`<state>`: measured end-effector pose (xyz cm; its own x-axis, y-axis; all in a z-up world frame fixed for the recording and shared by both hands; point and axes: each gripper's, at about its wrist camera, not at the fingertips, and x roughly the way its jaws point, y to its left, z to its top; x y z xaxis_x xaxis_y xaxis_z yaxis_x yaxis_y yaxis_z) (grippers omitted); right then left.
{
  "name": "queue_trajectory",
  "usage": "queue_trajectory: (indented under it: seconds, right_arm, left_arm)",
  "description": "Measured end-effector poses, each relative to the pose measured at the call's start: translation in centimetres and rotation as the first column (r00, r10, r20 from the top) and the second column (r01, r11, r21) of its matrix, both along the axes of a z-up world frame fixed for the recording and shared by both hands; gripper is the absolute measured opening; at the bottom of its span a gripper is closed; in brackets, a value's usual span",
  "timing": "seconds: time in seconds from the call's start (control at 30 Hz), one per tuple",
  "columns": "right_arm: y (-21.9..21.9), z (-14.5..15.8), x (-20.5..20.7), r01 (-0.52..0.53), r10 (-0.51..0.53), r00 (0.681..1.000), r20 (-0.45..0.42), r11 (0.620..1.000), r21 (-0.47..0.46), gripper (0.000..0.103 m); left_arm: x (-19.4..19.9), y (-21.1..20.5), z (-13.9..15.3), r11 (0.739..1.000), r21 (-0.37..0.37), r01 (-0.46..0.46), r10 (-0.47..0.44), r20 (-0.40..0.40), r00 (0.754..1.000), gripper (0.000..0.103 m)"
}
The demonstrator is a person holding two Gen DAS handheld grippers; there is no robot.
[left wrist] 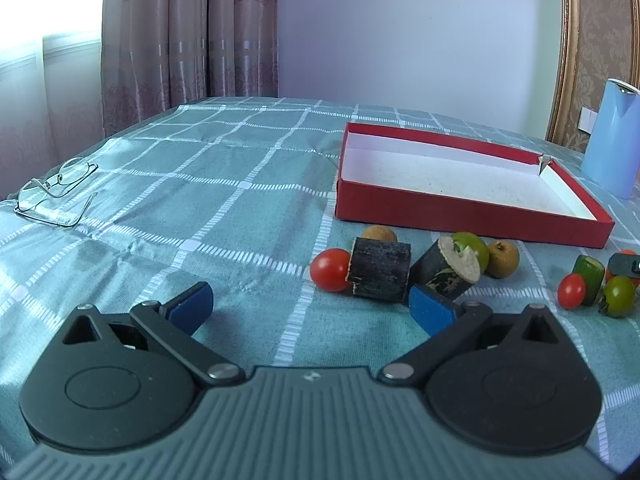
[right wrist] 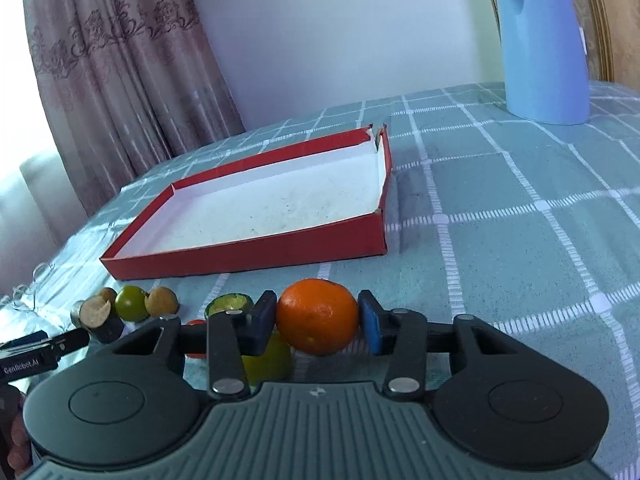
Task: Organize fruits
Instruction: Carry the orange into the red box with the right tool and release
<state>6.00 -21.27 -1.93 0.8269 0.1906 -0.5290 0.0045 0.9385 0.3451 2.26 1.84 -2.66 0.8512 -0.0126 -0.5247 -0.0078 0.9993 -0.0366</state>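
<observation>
Both tongs sit low over the checked cloth. On the right gripper, the blue pads press either side of an orange, clamping it just above the cloth, with a yellow-green fruit beneath and behind the left pad. On the left gripper, the jaws are spread wide with nothing between them; its right pad sits just beside a dark cut stem piece. Beyond the scattered fruit lies the red tray, holding no fruit.

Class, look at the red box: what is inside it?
The red box shows only its bare, speckled white floor, no fruit. The strip just behind its near wall is hidden.
</observation>
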Motion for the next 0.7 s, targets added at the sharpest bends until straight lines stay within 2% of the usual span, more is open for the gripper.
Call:
queue_trajectory:
  seconds: [0.1,0.23,0.43,0.57,0.7]
  right_arm:
    - [0.2,0.2,-0.2,0.005,-0.005,1.0,0.006,1.0,-0.005,0.042]
    - [-0.1,1.7,-0.1,0.029,-0.028,0.998,0.061,1.0,-0.012,0.042]
    - [-0.2,4.4,3.9,0.057,-0.048,0.993,0.104,0.995,-0.087,0.042]
    - [-0.3,4.1,7.3,0.059,-0.05,0.996,0.07,0.99,-0.13,0.043]
    - [0.0,2.7,9.1,0.004,-0.005,1.0,-0.003,0.986,-0.165,0.045]
  left_arm:
    - [0.0,0.1,0.0,1.0,0.001,0.0,0.0,0.002,1.0,0.103]
    - [0.0,0.1,-0.1,1.0,0.0,0.0,0.0,0.003,1.0,0.103]
    - [-0.1,0.2,-0.1,1.0,-0.001,0.001,-0.001,0.004,1.0,0.103]
    - [0.0,0.2,-0.1,1.0,0.001,0.001,-0.001,0.003,1.0,0.103]
    - [0.0,0.2,-0.1,1.0,-0.001,0.005,-0.005,0.0,1.0,0.103]
